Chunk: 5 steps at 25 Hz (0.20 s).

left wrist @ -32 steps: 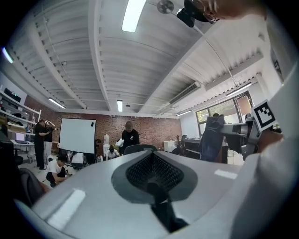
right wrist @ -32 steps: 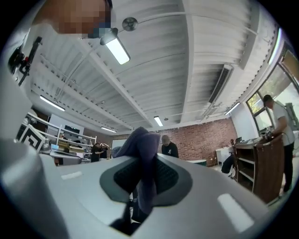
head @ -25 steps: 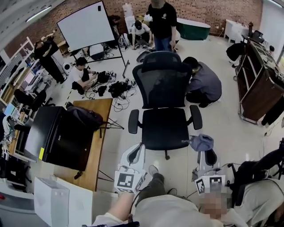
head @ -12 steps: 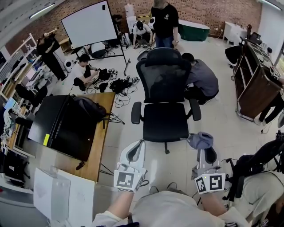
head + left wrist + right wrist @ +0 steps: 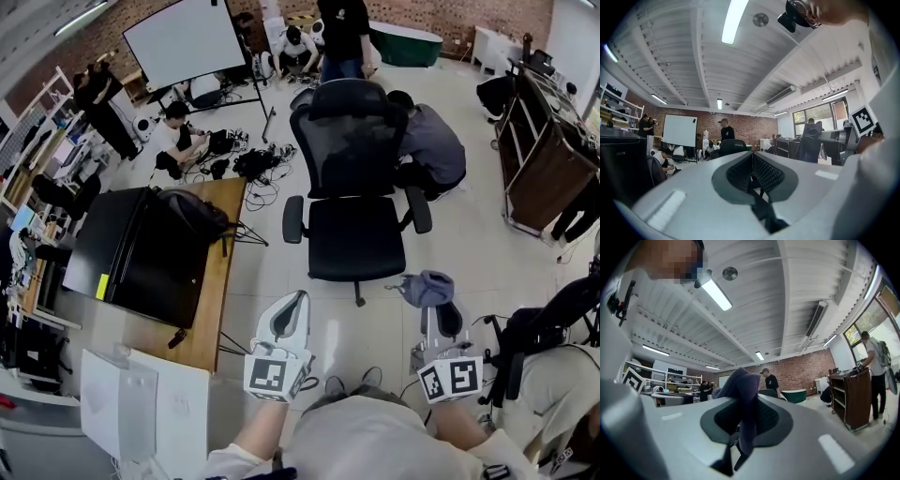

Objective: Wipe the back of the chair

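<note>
A black mesh office chair (image 5: 354, 187) stands on the pale floor ahead of me, its seat towards me and its backrest (image 5: 349, 136) on the far side. My left gripper (image 5: 289, 307) is held low in front of my body, short of the chair, jaws shut with nothing between them. My right gripper (image 5: 433, 305) is shut on a grey-blue cloth (image 5: 426, 286) that bunches above its tips, a little right of the seat's near edge. In the right gripper view the cloth (image 5: 743, 399) hangs between the fingers. The left gripper view shows the chair (image 5: 731, 146) far off.
A wooden desk (image 5: 214, 281) carrying a black case and a backpack stands close on the left. A person (image 5: 429, 141) crouches right behind the chair, with others further back. A brown cabinet (image 5: 544, 178) is at right, cables (image 5: 251, 164) and a whiteboard (image 5: 183, 42) at back left.
The chair now sits a little higher and farther in the head view. Both grippers stay low near my body, and the right one still holds the cloth.
</note>
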Available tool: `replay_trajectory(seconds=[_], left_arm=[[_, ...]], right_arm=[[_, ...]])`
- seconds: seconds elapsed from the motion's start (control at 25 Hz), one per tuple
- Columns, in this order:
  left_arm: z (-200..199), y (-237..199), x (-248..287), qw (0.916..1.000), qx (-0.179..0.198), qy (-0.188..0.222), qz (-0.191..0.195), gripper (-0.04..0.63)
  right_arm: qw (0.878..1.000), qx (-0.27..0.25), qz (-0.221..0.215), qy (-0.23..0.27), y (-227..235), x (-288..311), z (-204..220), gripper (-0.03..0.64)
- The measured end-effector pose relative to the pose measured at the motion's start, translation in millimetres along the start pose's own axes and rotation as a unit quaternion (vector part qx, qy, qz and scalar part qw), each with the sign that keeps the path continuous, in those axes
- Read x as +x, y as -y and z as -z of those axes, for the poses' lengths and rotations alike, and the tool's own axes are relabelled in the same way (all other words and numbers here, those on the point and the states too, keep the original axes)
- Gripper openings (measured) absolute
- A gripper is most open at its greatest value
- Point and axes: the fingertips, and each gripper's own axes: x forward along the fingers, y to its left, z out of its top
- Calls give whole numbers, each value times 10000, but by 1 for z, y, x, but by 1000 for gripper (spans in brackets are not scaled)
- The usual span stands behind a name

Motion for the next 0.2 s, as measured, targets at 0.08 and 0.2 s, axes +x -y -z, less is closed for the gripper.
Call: replay_trajectory(seconds=[0.08,0.2], left_arm=[[4,8,1,9995,-67,-313,46,15],[1,15,5,9993,-72,-352,80,15]], right_arm=[[9999,-96,13,46,4,-2,-7,48],[9997,-194,35,132,10,-4,-19,48]])
